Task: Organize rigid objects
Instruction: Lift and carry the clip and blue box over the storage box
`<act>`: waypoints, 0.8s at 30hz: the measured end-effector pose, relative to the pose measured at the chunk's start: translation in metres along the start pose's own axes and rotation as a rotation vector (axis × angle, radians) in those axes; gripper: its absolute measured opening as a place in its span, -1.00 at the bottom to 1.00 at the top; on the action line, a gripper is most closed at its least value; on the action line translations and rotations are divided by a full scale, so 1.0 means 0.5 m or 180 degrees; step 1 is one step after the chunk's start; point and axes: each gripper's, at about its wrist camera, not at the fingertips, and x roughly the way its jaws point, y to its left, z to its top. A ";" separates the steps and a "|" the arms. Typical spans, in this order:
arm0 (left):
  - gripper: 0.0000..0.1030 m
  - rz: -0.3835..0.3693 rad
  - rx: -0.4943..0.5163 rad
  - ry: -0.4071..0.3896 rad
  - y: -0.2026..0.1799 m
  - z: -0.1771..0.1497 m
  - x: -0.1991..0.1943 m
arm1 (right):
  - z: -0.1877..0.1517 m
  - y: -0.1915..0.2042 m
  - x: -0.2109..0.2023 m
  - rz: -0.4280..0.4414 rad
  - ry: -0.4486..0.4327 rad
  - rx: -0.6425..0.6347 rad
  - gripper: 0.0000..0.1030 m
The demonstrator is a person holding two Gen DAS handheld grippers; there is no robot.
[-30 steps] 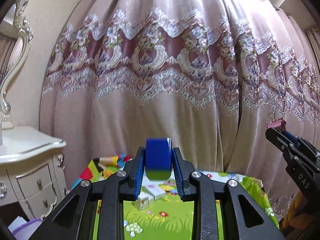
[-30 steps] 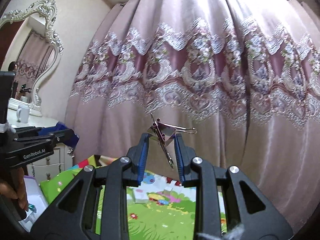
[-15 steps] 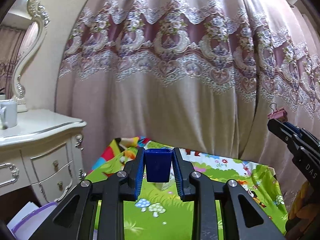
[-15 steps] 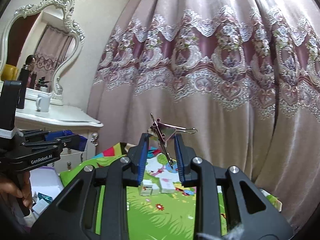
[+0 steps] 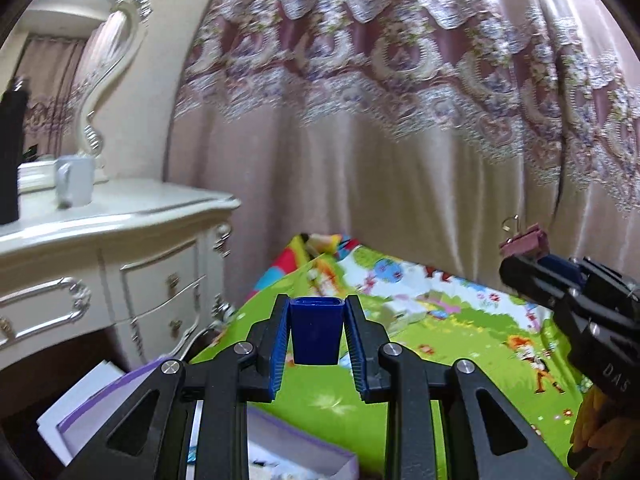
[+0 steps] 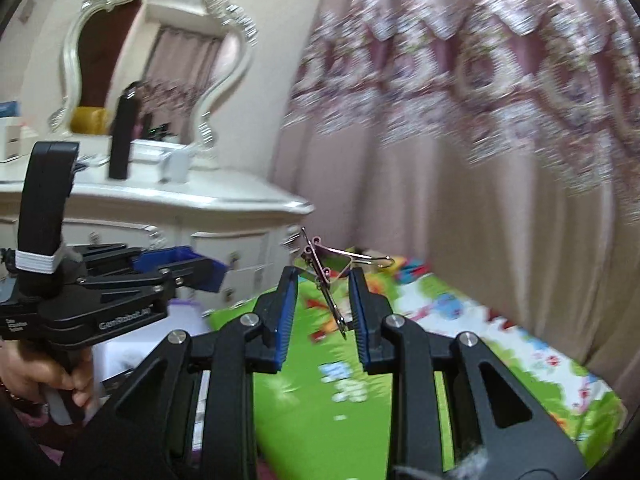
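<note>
My left gripper (image 5: 317,312) is shut on a dark blue plastic block (image 5: 316,334), held upright between the blue pads above the green play mat (image 5: 460,344). My right gripper (image 6: 325,280) is shut on a pink binder clip (image 6: 325,266) whose wire handles stick out upward and forward. In the left wrist view the right gripper (image 5: 516,258) reaches in from the right edge with the binder clip (image 5: 524,240) at its tip. In the right wrist view the left gripper (image 6: 200,270), held by a hand (image 6: 36,376), carries the blue block (image 6: 180,260) at the left.
A white dresser (image 5: 120,240) with a mug (image 5: 74,180) and an ornate mirror (image 6: 148,48) stands left of the mat. A purple-edged open box (image 5: 280,440) lies below the left gripper. A pink embroidered curtain (image 5: 400,140) hangs behind the mat, where small blocks (image 6: 344,380) lie.
Both grippers swung left and sank, still holding the block and the clip. The dresser, mirror and purple box have come into view, and the mat now lies to the right.
</note>
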 end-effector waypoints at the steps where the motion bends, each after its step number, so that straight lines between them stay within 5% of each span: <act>1: -0.45 0.0052 -0.0033 0.0034 0.014 -0.006 0.001 | -0.004 0.010 0.012 0.0082 0.0049 -0.0002 -0.41; 17: -0.45 0.0596 -0.0553 0.0455 0.209 -0.103 -0.001 | -0.079 0.193 0.171 0.1139 0.0871 -0.0262 -0.41; 24: -0.45 0.0753 -0.0794 0.0896 0.282 -0.156 0.026 | -0.109 0.266 0.235 0.1522 0.1241 -0.0383 -0.41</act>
